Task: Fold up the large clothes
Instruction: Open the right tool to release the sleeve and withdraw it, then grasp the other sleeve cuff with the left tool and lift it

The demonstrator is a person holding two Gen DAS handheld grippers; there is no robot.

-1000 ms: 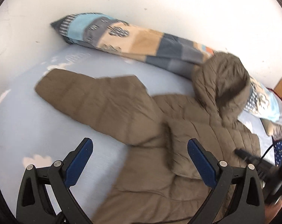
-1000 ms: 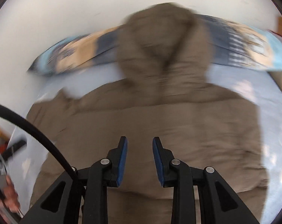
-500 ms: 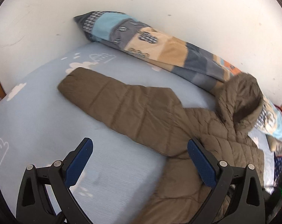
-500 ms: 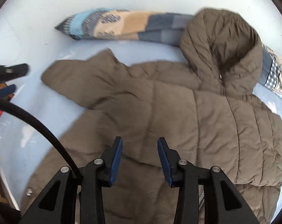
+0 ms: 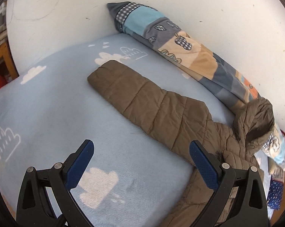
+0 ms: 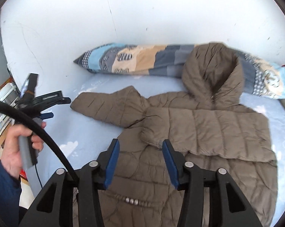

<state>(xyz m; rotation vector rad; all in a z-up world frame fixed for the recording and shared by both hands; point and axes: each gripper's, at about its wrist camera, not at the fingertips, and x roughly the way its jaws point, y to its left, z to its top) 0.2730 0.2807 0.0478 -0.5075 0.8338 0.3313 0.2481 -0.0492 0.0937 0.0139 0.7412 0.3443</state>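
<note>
Brown jacket [image 6: 199,132] flat beneath parted right hand-held gripper [image 6: 140,143].

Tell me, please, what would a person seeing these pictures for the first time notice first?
First, the brown hooded puffer jacket spread over the light blue cloud-print bed sheet: one sleeve is folded across its chest and the other sleeve lies stretched out. Behind it, a long patchwork pillow rests against the white wall.

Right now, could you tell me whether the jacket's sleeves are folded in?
One is: a sleeve lies across the jacket chest; the other sleeve is spread on the bed.
</note>
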